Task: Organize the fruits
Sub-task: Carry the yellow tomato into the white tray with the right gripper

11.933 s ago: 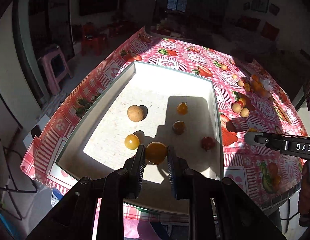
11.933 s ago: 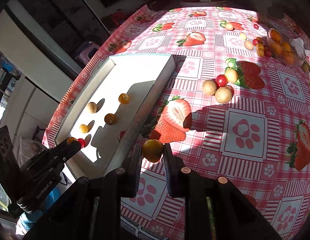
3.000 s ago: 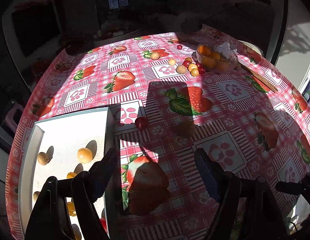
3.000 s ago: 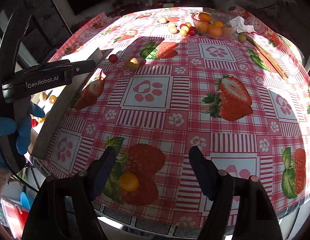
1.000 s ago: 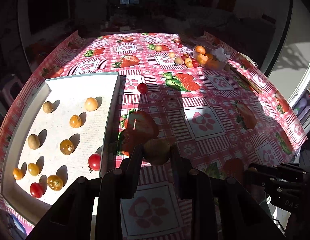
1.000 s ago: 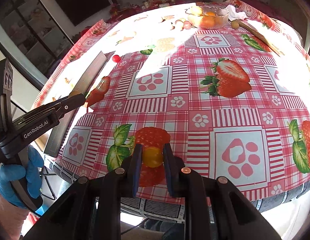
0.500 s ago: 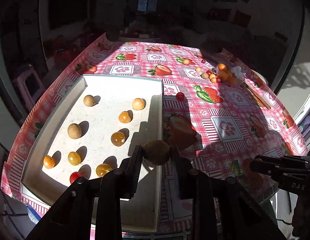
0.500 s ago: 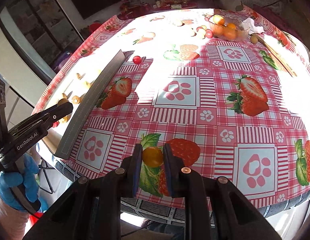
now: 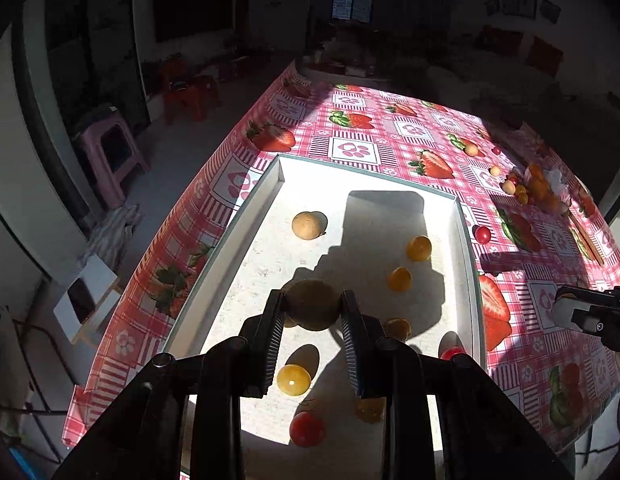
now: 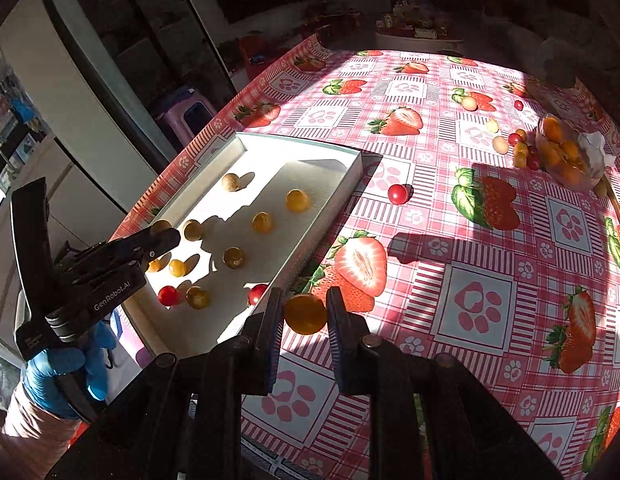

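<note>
My left gripper (image 9: 313,312) is shut on a round brown fruit (image 9: 313,309) and holds it above the white tray (image 9: 466,240); it also shows in the right wrist view (image 10: 159,240). Several yellow, brown and red fruits lie in the tray (image 10: 352,178). My right gripper (image 10: 305,314) is shut on an orange-yellow fruit (image 10: 305,313) just above the tablecloth, right of the tray's near corner. A red cherry tomato (image 10: 398,194) lies on the cloth beside the tray.
A clear bowl of orange fruits (image 10: 562,154) stands at the far right with small loose fruits (image 10: 518,148) next to it. The strawberry-patterned tablecloth (image 10: 482,312) covers the table. A pink stool (image 9: 109,152) stands on the floor left of the table.
My left gripper has carried the brown fruit further over the tray's middle. My right gripper has moved left with its fruit, close to the tray's near corner.
</note>
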`<state>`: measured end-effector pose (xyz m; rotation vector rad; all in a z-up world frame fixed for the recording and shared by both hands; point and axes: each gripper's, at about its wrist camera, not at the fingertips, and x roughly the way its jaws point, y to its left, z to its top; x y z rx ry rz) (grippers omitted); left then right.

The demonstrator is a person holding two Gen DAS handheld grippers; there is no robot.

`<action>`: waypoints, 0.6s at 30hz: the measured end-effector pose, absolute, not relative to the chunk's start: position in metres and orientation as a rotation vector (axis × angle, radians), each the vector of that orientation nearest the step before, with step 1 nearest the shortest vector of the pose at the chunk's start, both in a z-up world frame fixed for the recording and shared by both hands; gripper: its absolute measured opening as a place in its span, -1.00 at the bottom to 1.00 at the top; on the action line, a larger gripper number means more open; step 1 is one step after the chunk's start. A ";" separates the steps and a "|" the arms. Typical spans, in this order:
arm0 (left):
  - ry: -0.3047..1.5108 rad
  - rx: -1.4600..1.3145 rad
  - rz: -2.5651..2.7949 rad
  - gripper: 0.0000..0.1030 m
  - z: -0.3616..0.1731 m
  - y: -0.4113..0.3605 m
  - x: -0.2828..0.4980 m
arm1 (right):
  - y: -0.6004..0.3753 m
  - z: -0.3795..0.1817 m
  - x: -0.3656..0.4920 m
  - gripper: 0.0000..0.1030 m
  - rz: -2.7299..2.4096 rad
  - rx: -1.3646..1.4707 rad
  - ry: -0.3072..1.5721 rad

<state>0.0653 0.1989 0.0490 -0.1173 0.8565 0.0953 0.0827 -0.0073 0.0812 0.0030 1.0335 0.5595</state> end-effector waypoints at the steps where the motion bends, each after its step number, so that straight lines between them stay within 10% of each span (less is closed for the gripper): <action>1: 0.864 -0.117 0.102 -0.42 0.048 0.202 0.071 | -0.001 0.082 0.088 -0.55 0.569 -0.004 1.034; 18: 1.018 -0.116 0.176 -0.42 0.011 0.222 0.136 | 0.082 0.039 0.199 -0.55 0.566 -0.047 1.108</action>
